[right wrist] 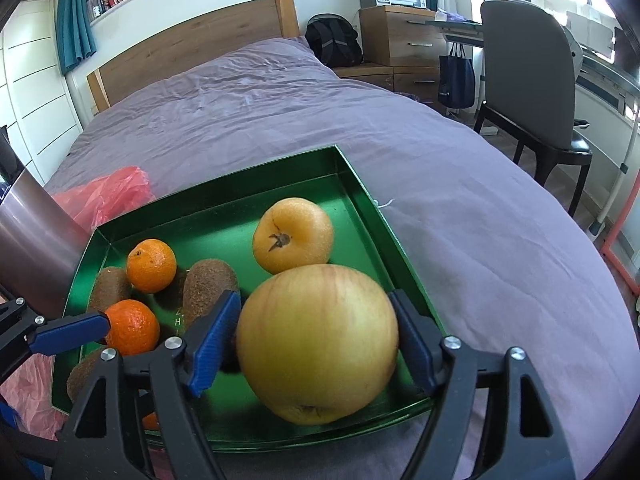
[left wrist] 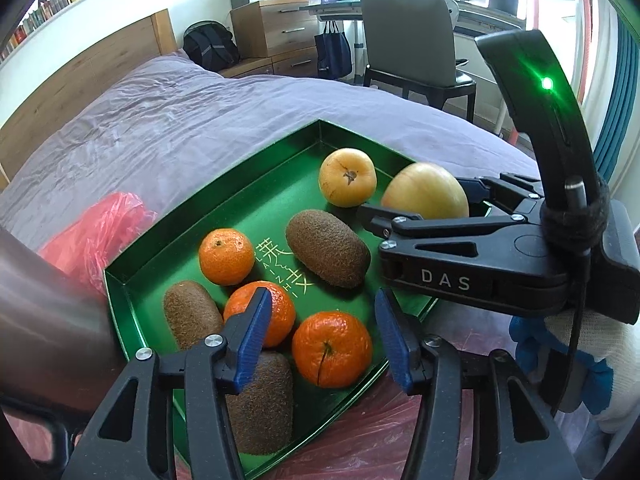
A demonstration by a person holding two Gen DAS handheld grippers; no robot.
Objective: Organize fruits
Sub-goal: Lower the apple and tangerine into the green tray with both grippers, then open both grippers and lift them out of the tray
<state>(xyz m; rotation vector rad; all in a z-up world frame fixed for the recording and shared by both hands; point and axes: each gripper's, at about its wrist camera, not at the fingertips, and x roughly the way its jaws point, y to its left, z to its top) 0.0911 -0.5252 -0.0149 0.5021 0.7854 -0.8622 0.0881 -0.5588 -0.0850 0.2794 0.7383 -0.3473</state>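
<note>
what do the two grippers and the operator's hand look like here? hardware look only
Both grippers are black plastic linkages with silver pivot screws and ribbed blue pads on the fingers. The right gripper, seen side-on from the left wrist camera, carries white "DAS" lettering, a curved black handle with a green LED, a fuzzy dark strap and a thin black cable. The hand holding it wears a white knit glove with blue patches.

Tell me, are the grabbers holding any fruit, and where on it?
The right gripper clamps the big yellow-green apple across its widest sides, over the shiny green tray. The left gripper is open, holding nothing.
</note>
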